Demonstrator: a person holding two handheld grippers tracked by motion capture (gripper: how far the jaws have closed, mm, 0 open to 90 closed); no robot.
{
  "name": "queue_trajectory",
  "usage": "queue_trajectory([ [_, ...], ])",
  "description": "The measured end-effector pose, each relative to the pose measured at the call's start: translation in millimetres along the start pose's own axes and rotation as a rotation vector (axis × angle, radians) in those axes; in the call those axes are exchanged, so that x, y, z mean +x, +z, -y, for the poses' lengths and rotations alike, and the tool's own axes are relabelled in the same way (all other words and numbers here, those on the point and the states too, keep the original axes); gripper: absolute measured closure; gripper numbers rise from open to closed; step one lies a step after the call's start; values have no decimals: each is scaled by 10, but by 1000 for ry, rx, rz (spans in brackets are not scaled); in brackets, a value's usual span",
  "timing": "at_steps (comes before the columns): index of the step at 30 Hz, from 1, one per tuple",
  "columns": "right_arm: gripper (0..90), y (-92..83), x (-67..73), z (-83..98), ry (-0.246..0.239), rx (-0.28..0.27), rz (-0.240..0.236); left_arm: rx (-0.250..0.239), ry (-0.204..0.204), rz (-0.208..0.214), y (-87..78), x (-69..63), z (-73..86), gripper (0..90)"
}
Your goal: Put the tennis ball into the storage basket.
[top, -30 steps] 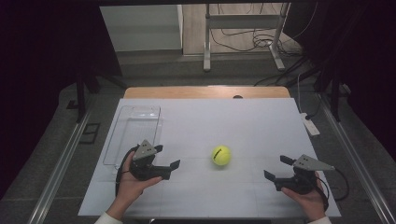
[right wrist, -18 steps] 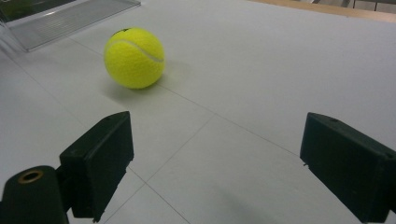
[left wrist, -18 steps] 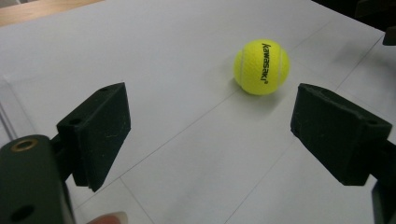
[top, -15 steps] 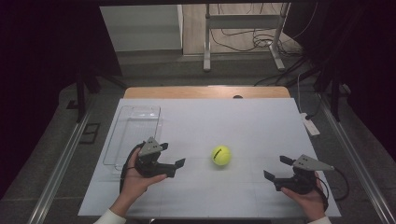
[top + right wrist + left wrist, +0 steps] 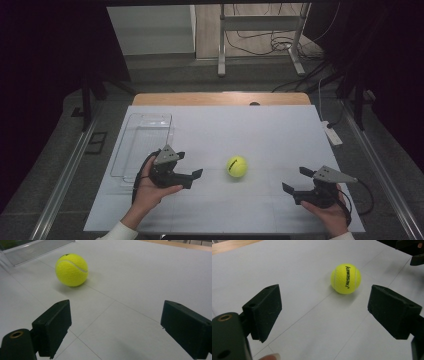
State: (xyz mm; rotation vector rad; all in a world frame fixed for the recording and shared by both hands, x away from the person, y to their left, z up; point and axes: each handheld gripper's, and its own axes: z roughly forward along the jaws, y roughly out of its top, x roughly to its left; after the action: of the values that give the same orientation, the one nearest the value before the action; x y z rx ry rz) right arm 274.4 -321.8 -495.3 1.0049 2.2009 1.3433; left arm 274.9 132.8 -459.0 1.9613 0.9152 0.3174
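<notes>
Tennis ball (image 5: 346,278) lies ahead of the left gripper (image 5: 186,176), beyond its jaw tips and a little toward the right-hand jaw as the left gripper view has it, resting on the white table (image 5: 260,135). Both jaws there stand wide apart with nothing between them, and the gap looks broader than the ball. A fingertip (image 5: 270,356) shows at the bottom edge of that view.

From the right gripper (image 5: 297,185), whose jaws are likewise spread wide and empty, the ball sits farther off, ahead and toward the left-hand jaw in the right gripper view, well apart from the tips.

Judging by its felt cover, the ball should be light, slightly springy and not slippery, but free to roll at a nudge. The best hold is probably across its widest part, jaws level on opposite sides, so it does not squirt out upward.

Beyond the ball, past the left gripper's outer side, a clear plastic tray (image 5: 165,119) rests empty on the table.
</notes>
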Motion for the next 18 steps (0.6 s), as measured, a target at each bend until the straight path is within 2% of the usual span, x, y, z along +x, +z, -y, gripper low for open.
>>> queue_trajectory([
  [18,100,3,-8,4,1,5,1,20,13,33,144,-45,-142,130],
])
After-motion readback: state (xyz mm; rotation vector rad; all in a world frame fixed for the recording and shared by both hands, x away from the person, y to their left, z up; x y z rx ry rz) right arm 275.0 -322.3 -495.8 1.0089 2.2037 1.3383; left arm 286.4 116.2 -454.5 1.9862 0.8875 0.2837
